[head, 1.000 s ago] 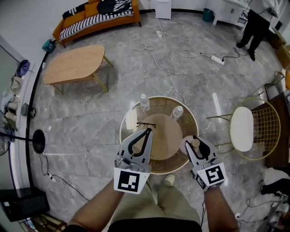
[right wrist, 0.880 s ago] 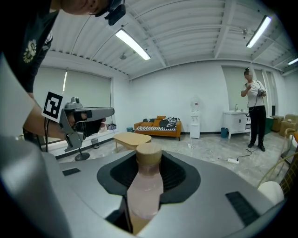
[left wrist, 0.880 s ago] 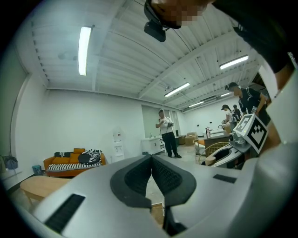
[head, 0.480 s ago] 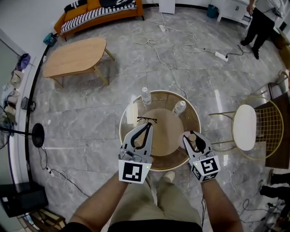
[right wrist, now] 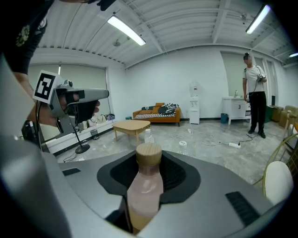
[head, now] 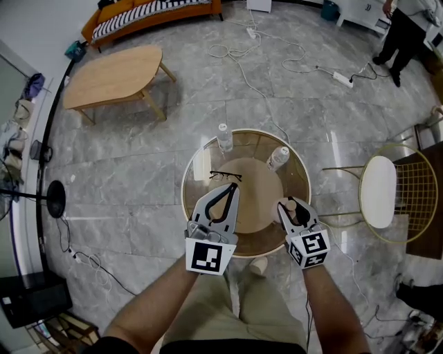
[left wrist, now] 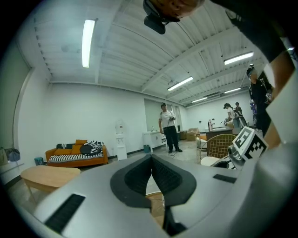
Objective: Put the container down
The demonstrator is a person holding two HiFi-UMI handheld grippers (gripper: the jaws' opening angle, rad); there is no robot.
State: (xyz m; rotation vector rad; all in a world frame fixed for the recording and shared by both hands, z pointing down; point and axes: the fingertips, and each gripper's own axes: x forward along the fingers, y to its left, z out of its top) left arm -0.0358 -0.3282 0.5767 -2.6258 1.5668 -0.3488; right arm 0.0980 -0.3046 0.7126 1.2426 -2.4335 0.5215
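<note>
Clamped between the jaws of the right gripper (head: 291, 207): the container (right wrist: 144, 188), a pale pink bottle with a cork-coloured cap. Upright in the right gripper view, body pressed by the dark pads on both sides, cap clear above them. From the head view, held over the near right part of the round glass worktop (head: 185, 197), just inside its gold rim. Touching the glass or just above it: cannot tell.

Left gripper (head: 233, 187) with jaws together and nothing between them, the pads meeting in a single seam in the left gripper view. Held over the near left part of the worktop, well apart from the right gripper.

On the worktop, beyond the left gripper: a pair of dark-framed glasses (head: 225, 177). At the far edge, two clear water bottles (head: 225, 137), one to the left and one to the right, both upright.

On the marble floor: a gold wire chair (head: 380, 192) with a white seat right of the worktop, a wooden coffee table (head: 114, 76) far left, an orange sofa (head: 158, 12) behind it. Loose white cables (head: 259, 48) across the floor, and a person (head: 403, 33) standing at the far right.
</note>
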